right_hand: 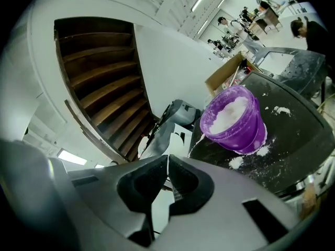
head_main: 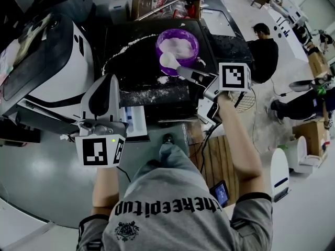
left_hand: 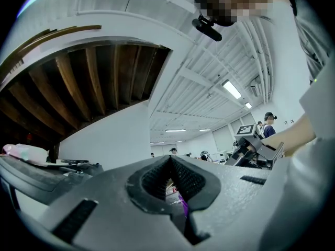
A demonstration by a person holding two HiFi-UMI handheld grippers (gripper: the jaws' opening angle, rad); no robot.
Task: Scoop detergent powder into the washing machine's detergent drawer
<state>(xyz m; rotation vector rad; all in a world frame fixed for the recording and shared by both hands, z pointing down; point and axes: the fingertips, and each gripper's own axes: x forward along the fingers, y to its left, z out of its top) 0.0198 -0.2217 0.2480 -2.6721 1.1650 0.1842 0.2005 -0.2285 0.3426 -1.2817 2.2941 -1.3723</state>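
Observation:
A purple bowl [head_main: 178, 47] [right_hand: 234, 120] of white detergent powder stands on the washing machine's black top [head_main: 141, 69]. My right gripper [head_main: 194, 76] [right_hand: 167, 160] is shut on the handle of a white scoop [head_main: 169, 60], whose bowl rests at the purple bowl's near rim. Loose powder [head_main: 125, 45] is spilled across the black top. The pulled-out white detergent drawer [head_main: 135, 120] juts from the machine's front, just right of my left gripper [head_main: 103, 81] [left_hand: 170, 160]. That gripper points up and away, shut with nothing in it.
A white and black appliance [head_main: 49, 61] stands at the left. A cardboard box [head_main: 165, 1] sits behind the bowl. A person in black [head_main: 264, 51] is at the right. Wooden slats [head_main: 215, 161] and a small lit screen [head_main: 220, 192] lie below my right arm.

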